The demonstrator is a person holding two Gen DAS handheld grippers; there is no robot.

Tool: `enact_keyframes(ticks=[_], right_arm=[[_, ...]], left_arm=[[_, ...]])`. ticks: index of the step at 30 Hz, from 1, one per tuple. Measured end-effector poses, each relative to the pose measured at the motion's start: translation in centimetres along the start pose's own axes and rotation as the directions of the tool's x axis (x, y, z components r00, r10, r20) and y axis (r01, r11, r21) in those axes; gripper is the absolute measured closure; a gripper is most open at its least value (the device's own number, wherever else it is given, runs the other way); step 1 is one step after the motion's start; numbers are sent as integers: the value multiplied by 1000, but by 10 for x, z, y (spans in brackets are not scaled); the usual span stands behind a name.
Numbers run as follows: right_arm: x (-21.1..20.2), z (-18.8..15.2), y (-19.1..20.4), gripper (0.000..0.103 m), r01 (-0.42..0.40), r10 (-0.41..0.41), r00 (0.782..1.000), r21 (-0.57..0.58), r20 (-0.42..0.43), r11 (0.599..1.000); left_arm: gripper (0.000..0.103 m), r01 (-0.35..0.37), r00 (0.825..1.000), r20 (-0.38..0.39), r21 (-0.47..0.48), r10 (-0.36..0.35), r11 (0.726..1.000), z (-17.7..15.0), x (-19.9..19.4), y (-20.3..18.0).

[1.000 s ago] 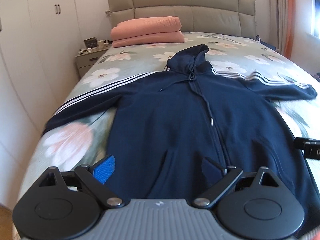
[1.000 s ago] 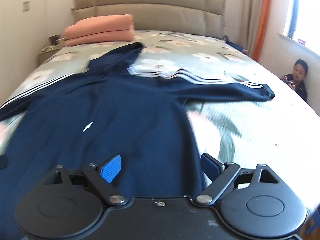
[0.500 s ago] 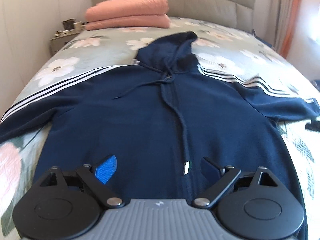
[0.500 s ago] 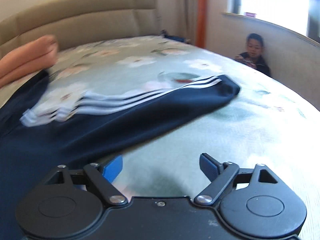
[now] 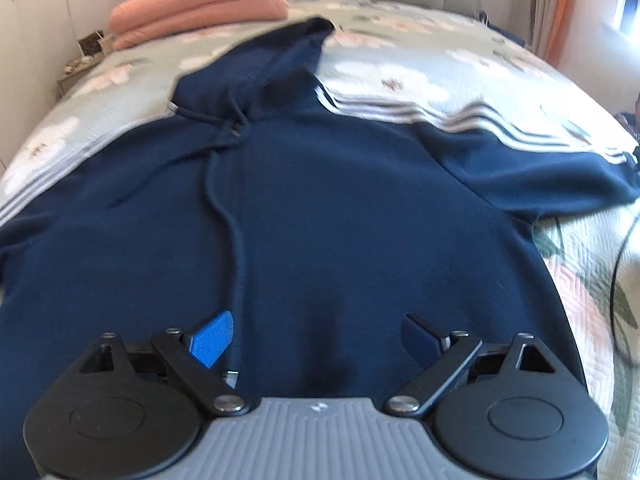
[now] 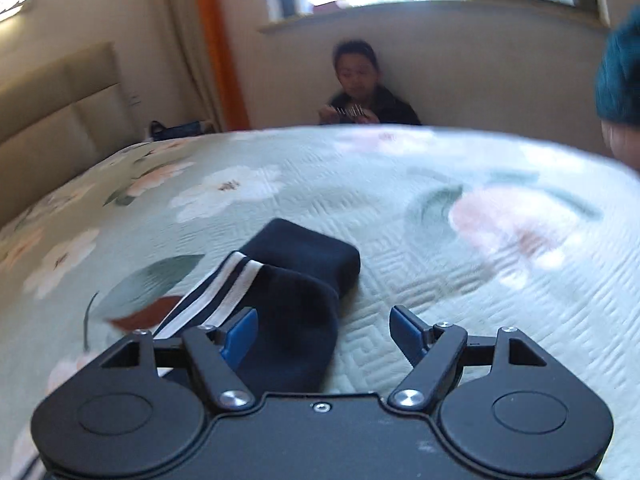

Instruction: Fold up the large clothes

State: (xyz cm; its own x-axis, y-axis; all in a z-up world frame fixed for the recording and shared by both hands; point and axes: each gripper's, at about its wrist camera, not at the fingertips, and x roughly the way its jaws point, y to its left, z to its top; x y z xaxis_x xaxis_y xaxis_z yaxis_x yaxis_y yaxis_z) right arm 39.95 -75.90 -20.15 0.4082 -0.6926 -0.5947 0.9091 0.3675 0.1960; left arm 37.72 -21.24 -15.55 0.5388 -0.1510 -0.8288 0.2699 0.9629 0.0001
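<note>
Navy hoodie point(image 5: 320, 208) spread flat, front up, on the floral bed point(image 5: 460, 80), hood toward folded pink bedding point(image 5: 200, 4); left gripper point(image 5: 316, 340) low over its lower body, jaws spread. Right gripper point(image 6: 322, 334) at the striped sleeve cuff point(image 6: 296, 272), jaws spread, nothing pinched.

Navy hoodie point(image 5: 340, 208) — white stripes along its sleeve point(image 6: 280, 280). Pale green bedspread point(image 6: 440, 208) with white and pink flowers. Pink folded blanket point(image 5: 200, 4); beige headboard point(image 6: 60, 108) — orange curtain point(image 6: 216, 52).
</note>
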Motion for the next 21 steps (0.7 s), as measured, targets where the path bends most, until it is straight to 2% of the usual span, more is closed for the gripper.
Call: enact_keyframes(ticks=[2,3,4,6,7,12,15,18,21], right_arm=[[26,-4,4,16,-2,6,998,63,-55,998],[32,-6,7,25,-8,13,997,73,-72,997],[34,-8,11,49,-11,15,998,66,-67,998],[32,-8,21,71,-28,29,998,24,-62,999],[30,-7,25,90,-39,39,998,0,-53,999],[-5,-3,44,93,-76,80,996,-113,28,991],[-53,-2,55,93,-119,133,987,-142,93,983],[-112,-8,79,93,-194,222,966,-191,136,962],[-182,-25,116,93,-276,332,929,-292,163,916]], left_arm=[[10,5,1000,-23,6,-5,1000,0,9,-7],[10,6,1000,-30,10,-5,1000,0,13,-10],[10,4,999,-34,16,-3,1000,1,16,-12],[10,-2,999,-36,27,3,1000,1,20,-13],[10,-7,999,-35,29,8,1000,1,21,-12],[11,-34,999,-22,8,34,999,2,17,4],[11,-63,998,-5,-22,63,998,3,8,23],[12,-88,996,6,-62,88,994,3,-2,45],[15,-114,993,27,-107,118,988,4,-16,72]])
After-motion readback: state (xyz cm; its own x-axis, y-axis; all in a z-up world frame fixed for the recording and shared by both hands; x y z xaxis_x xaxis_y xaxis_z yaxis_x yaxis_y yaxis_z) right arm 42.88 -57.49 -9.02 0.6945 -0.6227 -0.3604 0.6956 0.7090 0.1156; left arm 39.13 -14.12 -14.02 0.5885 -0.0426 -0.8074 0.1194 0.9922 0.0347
